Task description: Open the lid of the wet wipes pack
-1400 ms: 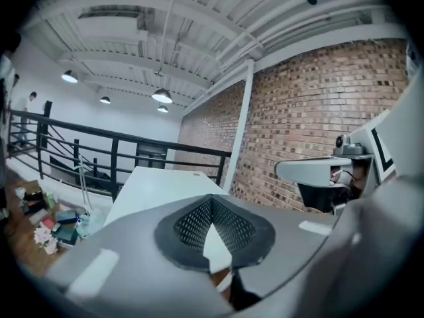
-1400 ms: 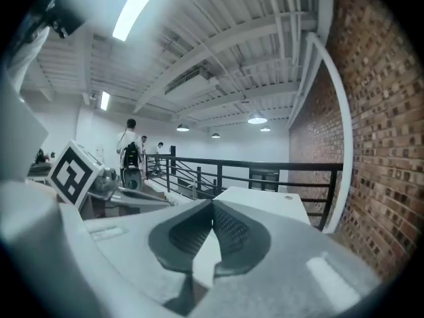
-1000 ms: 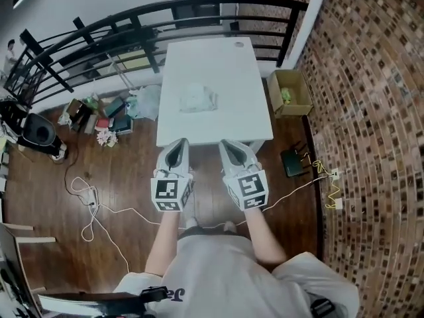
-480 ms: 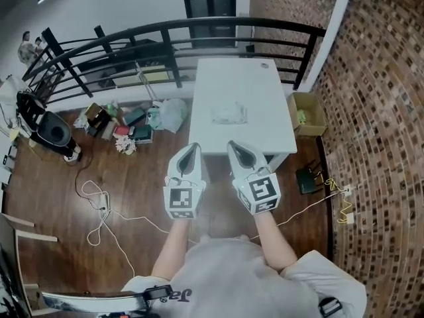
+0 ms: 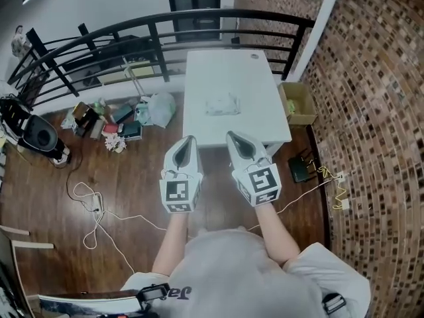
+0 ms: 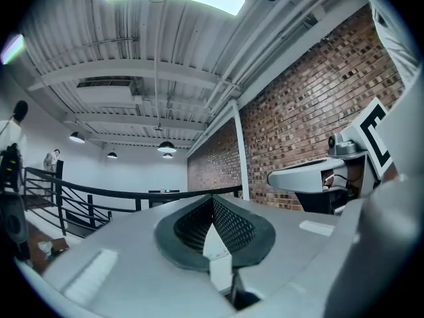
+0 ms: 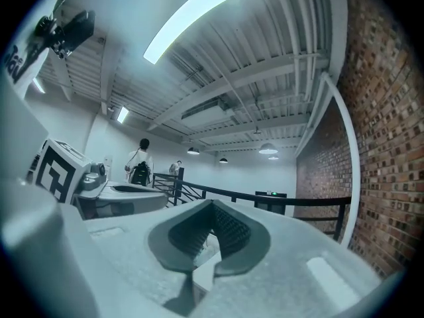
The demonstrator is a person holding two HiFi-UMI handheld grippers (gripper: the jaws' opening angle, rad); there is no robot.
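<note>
The wet wipes pack (image 5: 220,104), pale and crinkled, lies near the middle of a white table (image 5: 232,68) in the head view. Both grippers are held side by side in front of the person, short of the table's near edge and above the wooden floor. My left gripper (image 5: 189,139) has its jaws closed together with nothing between them. My right gripper (image 5: 232,136) is shut and empty too. In the left gripper view the left gripper (image 6: 212,197) tilts up toward the ceiling. The right gripper (image 7: 212,204) does the same in its own view. Neither gripper view shows the pack.
A black railing (image 5: 132,35) curves behind and left of the table. A cardboard box (image 5: 297,103) stands at the table's right by the brick wall (image 5: 371,111). Bags and clutter (image 5: 112,121) lie left of the table, with white cables (image 5: 93,207) on the floor.
The head view has shifted, so the table sits slightly differently in frame. Both grippers stay shut, side by side, short of the table.
</note>
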